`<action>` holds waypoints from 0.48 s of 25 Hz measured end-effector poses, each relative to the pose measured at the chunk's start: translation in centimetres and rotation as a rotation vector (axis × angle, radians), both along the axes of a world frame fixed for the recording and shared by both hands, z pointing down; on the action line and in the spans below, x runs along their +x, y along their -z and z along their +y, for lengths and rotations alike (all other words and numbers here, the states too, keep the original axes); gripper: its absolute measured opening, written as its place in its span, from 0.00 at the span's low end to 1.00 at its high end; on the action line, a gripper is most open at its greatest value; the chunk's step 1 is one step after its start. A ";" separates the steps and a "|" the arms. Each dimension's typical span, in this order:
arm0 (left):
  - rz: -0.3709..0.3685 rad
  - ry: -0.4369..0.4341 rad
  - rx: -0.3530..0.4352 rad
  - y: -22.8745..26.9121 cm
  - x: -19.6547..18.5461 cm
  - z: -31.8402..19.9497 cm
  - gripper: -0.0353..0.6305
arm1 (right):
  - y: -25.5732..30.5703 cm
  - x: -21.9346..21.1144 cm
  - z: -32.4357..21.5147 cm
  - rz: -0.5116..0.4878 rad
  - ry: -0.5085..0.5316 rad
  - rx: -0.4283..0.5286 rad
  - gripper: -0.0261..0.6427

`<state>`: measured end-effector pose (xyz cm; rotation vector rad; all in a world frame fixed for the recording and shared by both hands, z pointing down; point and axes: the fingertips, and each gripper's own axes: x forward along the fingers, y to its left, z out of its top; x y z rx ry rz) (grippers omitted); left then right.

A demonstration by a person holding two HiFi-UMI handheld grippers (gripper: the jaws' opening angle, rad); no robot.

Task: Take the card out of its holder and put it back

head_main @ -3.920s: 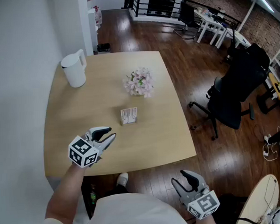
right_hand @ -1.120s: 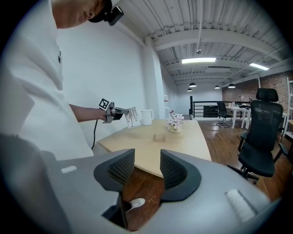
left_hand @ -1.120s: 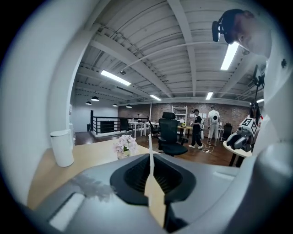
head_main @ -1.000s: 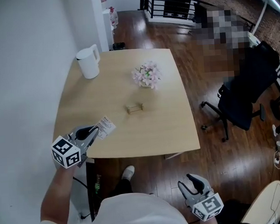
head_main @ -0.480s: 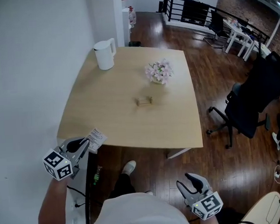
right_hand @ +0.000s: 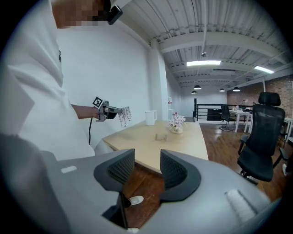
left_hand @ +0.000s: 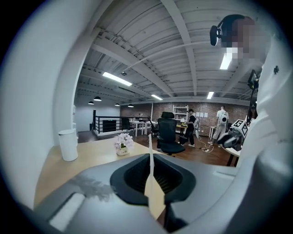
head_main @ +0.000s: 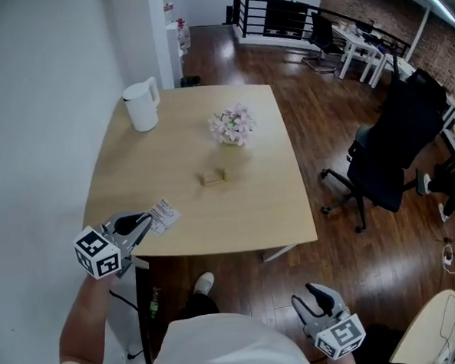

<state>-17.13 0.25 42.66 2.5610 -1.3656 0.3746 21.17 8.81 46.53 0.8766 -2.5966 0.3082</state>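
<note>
Left gripper [head_main: 144, 220] has its ribbed black fingers pinched on the thin flat printed card [head_main: 164, 213], which pokes out past their tips. Small tan holder [head_main: 212, 177] sits well ahead of them on the smooth wood tabletop [head_main: 252, 214]. Right gripper [head_main: 320, 296] fingers are spread, nothing between.

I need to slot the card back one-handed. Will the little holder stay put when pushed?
Probably not: the holder looks small and light, standing free on the smooth table, so it may slide or tip. The card, pinched in the left gripper, looks thin and may flex.
</note>
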 end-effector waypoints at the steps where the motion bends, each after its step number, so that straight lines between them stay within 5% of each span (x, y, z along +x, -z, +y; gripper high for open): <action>1: -0.006 -0.028 0.004 0.1 0.3 -1.5 0.08 | 0.0 0.1 -0.4 0.001 -0.024 -0.001 0.31; 12: -0.029 -0.296 0.003 -2.1 2.2 -17.7 0.08 | 0.0 -1.8 -4.4 0.031 -0.266 -0.022 0.31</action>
